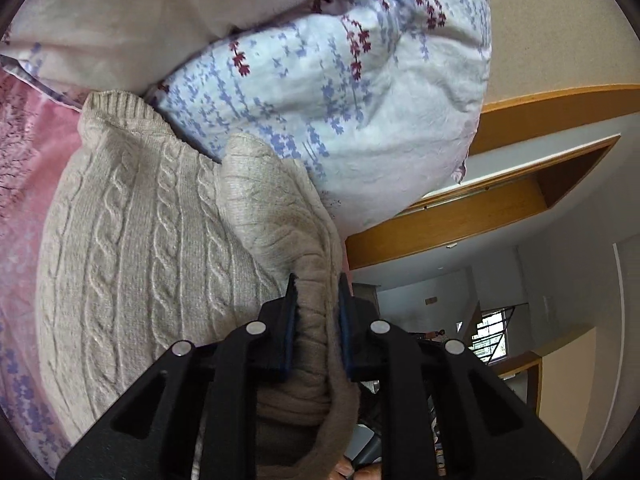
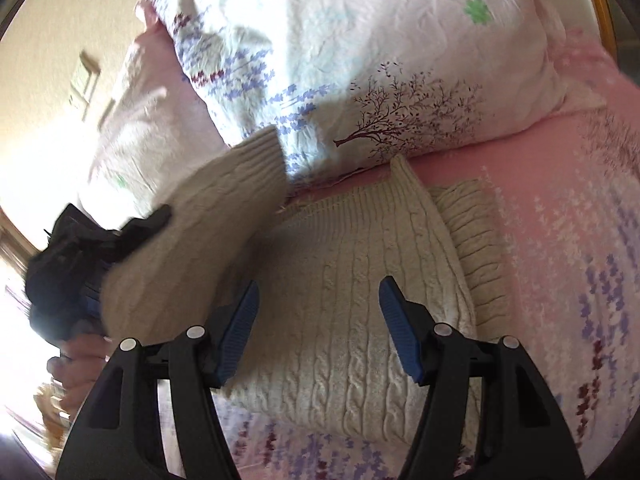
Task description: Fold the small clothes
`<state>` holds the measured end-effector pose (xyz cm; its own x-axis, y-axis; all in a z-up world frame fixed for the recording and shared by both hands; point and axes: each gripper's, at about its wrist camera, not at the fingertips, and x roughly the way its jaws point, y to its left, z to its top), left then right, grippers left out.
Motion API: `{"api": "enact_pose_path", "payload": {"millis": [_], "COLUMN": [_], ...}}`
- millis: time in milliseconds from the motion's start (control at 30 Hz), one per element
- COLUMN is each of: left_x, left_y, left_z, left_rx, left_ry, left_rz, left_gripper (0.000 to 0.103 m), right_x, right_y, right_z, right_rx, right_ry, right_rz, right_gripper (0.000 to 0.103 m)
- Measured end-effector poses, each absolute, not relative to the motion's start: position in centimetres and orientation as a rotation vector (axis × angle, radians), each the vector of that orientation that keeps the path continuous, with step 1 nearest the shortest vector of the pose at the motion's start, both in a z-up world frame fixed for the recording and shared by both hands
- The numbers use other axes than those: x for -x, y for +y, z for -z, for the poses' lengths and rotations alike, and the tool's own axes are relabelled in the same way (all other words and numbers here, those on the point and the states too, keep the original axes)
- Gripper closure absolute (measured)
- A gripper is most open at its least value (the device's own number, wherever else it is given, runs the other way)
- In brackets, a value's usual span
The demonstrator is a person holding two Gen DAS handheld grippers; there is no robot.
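Observation:
A cream cable-knit sweater [image 1: 132,240] lies on a pink floral bedsheet [image 1: 24,152]. My left gripper [image 1: 317,300] is shut on a bunched sleeve [image 1: 272,208] of the sweater and holds it lifted over the body. In the right wrist view the sweater [image 2: 360,280] lies flat below my right gripper [image 2: 318,300], which is open and empty just above it. The lifted sleeve [image 2: 224,208] hangs at the left, held by the left gripper [image 2: 152,216]. The other sleeve [image 2: 472,236] lies folded along the right side.
A white pillow with lavender print [image 1: 340,100] lies against the sweater's far edge, also in the right wrist view [image 2: 360,60]. A wooden bed frame [image 1: 460,220] and a doorway stand at the right. Pink sheet [image 2: 580,220] spreads to the right of the sweater.

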<state>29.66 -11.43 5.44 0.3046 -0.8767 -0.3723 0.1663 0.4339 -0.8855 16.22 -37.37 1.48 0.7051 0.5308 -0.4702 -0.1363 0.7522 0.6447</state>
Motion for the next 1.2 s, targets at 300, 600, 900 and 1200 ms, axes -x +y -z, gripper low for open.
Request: {"api": "enact_pose_path", "payload": {"millis": [300,600,900,1200], "left_x": [-29.7,-27.1,-25.3,-24.5], "left_y": [-13.7,-6.8,-3.9,-5.4], "left_z": [-1.3,-6.0,-4.7,-4.4], "left_rx": [0.897,0.48,0.326,0.316], "left_ry": [1.221,1.052,1.025,1.044], "left_rz": [0.894,0.663,0.544,0.596], "left_gripper": [0.079,0.054,0.052,0.043], "right_x": [-18.0,-19.0,-20.8,-18.2], "right_y": [-38.5,-38.2,-36.4,-35.4], "right_z": [0.7,1.4,1.1,-8.5], "right_rx": [-0.831,-0.804,-0.718,-0.339], "right_ry": [0.816,0.9,0.905,0.537], "right_rz": [-0.526,-0.4,-0.368,-0.19], "right_gripper": [0.028,0.03,0.082,0.088]}}
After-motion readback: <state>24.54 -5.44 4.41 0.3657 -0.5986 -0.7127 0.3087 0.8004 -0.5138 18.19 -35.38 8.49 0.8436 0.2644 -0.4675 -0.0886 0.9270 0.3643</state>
